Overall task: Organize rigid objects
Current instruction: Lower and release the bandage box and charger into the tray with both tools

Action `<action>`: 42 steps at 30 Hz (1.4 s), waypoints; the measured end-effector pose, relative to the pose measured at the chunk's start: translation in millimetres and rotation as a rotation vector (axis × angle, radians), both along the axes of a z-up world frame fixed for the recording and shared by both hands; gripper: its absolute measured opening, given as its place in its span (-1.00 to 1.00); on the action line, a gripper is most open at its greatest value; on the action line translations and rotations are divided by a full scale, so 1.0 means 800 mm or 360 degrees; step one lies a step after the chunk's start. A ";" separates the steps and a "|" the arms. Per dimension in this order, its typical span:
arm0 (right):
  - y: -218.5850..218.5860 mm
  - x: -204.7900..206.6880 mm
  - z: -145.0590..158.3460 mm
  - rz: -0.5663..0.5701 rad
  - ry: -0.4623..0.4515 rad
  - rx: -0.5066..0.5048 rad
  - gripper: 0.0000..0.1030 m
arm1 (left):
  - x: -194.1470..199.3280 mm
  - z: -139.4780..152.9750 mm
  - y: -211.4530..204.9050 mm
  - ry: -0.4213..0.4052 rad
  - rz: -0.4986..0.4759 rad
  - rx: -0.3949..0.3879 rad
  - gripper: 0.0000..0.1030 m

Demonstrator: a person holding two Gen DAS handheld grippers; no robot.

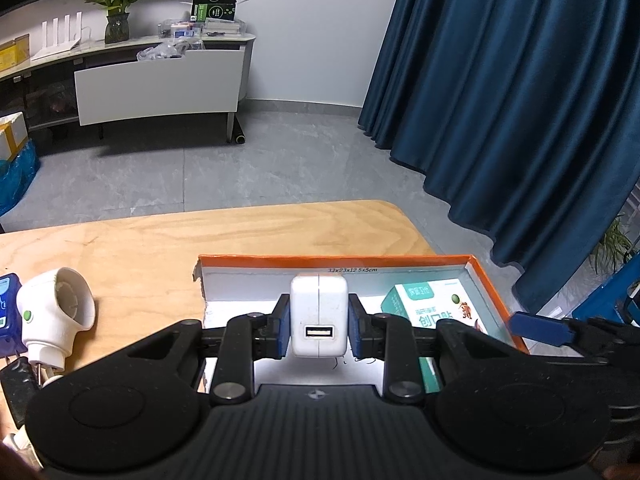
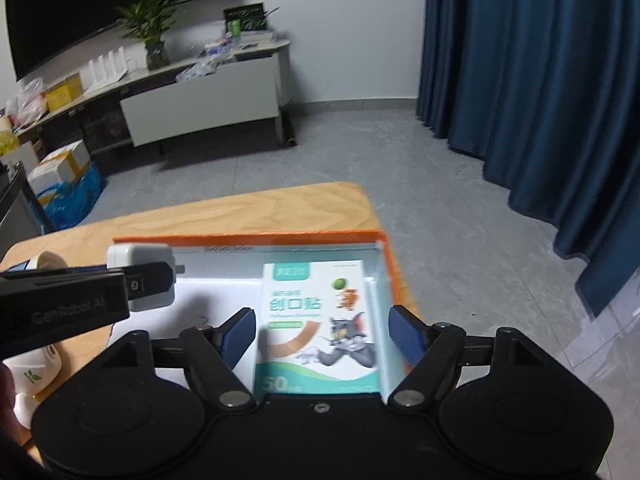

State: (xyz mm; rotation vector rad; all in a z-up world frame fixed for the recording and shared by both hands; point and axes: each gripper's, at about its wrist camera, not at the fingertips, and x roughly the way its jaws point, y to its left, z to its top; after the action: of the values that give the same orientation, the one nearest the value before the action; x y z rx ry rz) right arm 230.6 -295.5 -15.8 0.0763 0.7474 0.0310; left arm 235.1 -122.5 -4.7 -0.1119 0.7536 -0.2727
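Currently your left gripper (image 1: 319, 322) is clamped on the white USB charger (image 1: 319, 316), blue pads pressed to its two sides, USB port facing back at the camera. The charger hangs over the left half of the orange-rimmed tray (image 1: 332, 259), not yet set down as far as the views show; whether it touches the white floor of the tray you cannot tell.

Your right gripper (image 2: 322, 336) stands wide open over the tray's right end, holding nothing. The plaster box (image 2: 320, 320), teal and white with a cartoon cat, lies flat between its spread fingers in the right-hand part of the tray, up against the right wall. The pads are clear of it on both sides.

Progress, judged from how things lie:
- Done: plaster box is in the tray.
- In hand: charger, over the tray, needs lowering and letting go. Bare tray floor lies to the left of the box.
- Left: the white funnel-mouthed device with a green button (image 1: 56, 312) sits on the tabletop (image 1: 160, 248) near its left edge, outside the tray. A blue item (image 1: 8, 312) lies just beside it, mostly cut off by the frame; what it is you cannot tell.

Roughly midway, then: one in, one arriving, at least one outside.
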 end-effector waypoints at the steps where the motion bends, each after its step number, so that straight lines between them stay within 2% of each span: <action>1: -0.003 -0.005 0.002 -0.0013 -0.0011 0.0004 0.69 | 0.001 -0.001 0.000 0.0001 -0.0002 -0.0001 -0.44; 8: -0.001 -0.038 0.023 0.0015 -0.0097 0.0021 0.69 | 0.006 -0.007 -0.011 0.0013 -0.0026 -0.0004 -0.39; 12: 0.004 -0.048 0.030 0.0033 -0.0117 -0.0004 0.70 | -0.002 0.001 -0.011 0.0001 -0.0037 0.0003 -0.06; 13: 0.004 -0.050 0.030 0.0034 -0.0114 -0.0003 0.70 | -0.005 0.004 -0.009 0.0006 -0.0032 0.0005 0.12; 16: 0.006 -0.057 0.033 0.0035 -0.0109 0.0031 0.70 | -0.017 0.014 -0.004 0.0003 -0.0008 0.0010 0.42; 21: 0.009 -0.075 0.038 0.0030 -0.0111 0.0075 0.71 | -0.045 0.031 0.009 0.0035 0.0043 0.0056 0.78; 27: 0.017 -0.098 0.041 0.0051 -0.0082 0.0083 0.73 | -0.082 0.036 0.022 0.0037 0.0086 0.0098 0.87; 42: 0.076 -0.140 0.038 0.0241 -0.0033 0.0073 0.73 | -0.134 0.039 0.095 0.0050 0.0317 0.0043 0.88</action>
State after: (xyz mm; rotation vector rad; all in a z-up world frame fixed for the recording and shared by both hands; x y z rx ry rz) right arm 118.6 -235.0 14.4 0.0630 0.7307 0.1928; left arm 127.8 -46.8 26.1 -0.1652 0.7709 -0.0715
